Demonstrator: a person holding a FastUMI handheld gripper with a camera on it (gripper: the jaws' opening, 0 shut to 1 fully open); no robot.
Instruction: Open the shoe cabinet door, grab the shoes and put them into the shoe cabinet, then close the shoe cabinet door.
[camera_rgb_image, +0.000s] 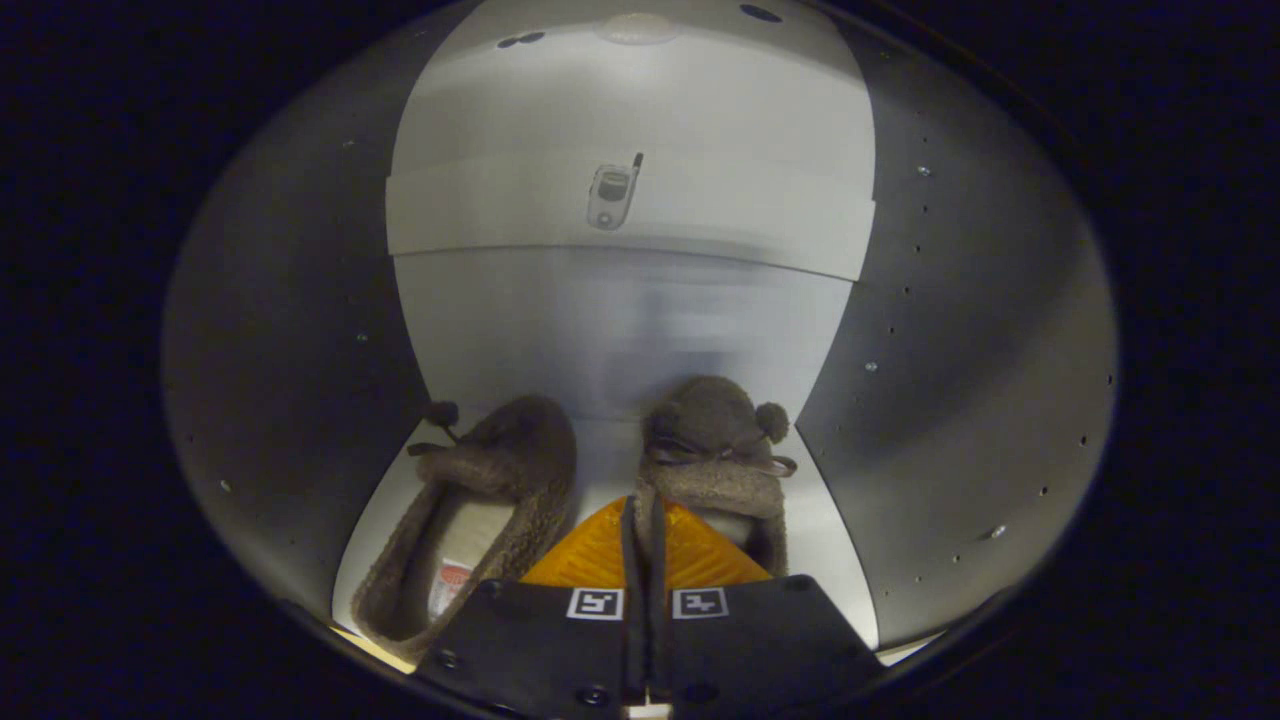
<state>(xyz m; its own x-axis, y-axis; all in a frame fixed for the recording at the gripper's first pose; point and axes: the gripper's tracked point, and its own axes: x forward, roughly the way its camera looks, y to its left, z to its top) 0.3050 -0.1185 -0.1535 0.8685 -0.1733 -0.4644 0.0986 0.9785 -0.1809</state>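
Interior of the shoe cabinet (960, 330), seen along the fingers of the claw (643, 530). The pale floor and back wall are flanked by two grey side panels drilled with rows of small holes; a shelf (620, 215) crosses the compartment above, bearing a small picture of a phone (612, 195). Two fuzzy brown slippers lie side by side on the cabinet floor, toes toward the back wall. The left slipper (480, 500) rests free, just beside the fingers, its light insole showing. The right slipper (715, 450), trimmed with a bow and a pompom, sits at the fingertips; the fingers are drawn nearly together, with a narrow strip of the slipper's inner collar running between them, so the claw appears closed on that edge and holds the shoe by it.

Step in hand, as judged: placing the second shoe inside the cabinet, the first being already set down. The next move calls for spreading the fingers to free the collar, then drawing straight back so neither slipper is dragged along. The door remains to be swung closed afterwards.
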